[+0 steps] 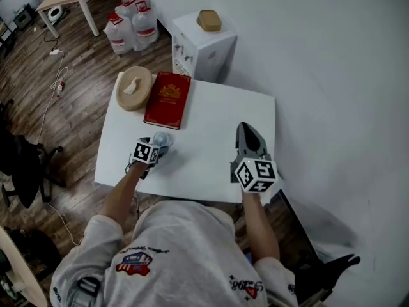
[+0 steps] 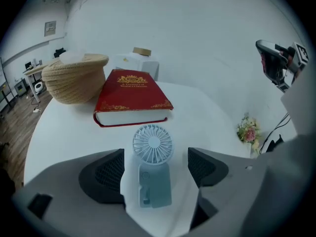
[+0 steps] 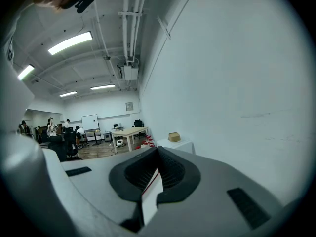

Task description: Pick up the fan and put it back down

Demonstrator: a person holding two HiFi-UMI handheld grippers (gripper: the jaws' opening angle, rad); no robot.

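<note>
Left gripper (image 2: 157,167) is sitting with jaws wide apart either side of the fan (image 2: 153,144), pads not touching it. Fan is lying flat on the white counter (image 2: 64,127), just on the person's side of the red book (image 2: 131,95). Right gripper (image 3: 157,157) is hovering well right of the book, jaws together, holding nothing.

You see a white table (image 1: 217,114) with a pale blue fan (image 2: 153,162), a red book (image 2: 131,95) with gold cover ornament and a tan woven basket (image 2: 74,78); your grey left gripper (image 2: 155,168) and right gripper (image 3: 157,171) carry black-and-white square markers.
</note>
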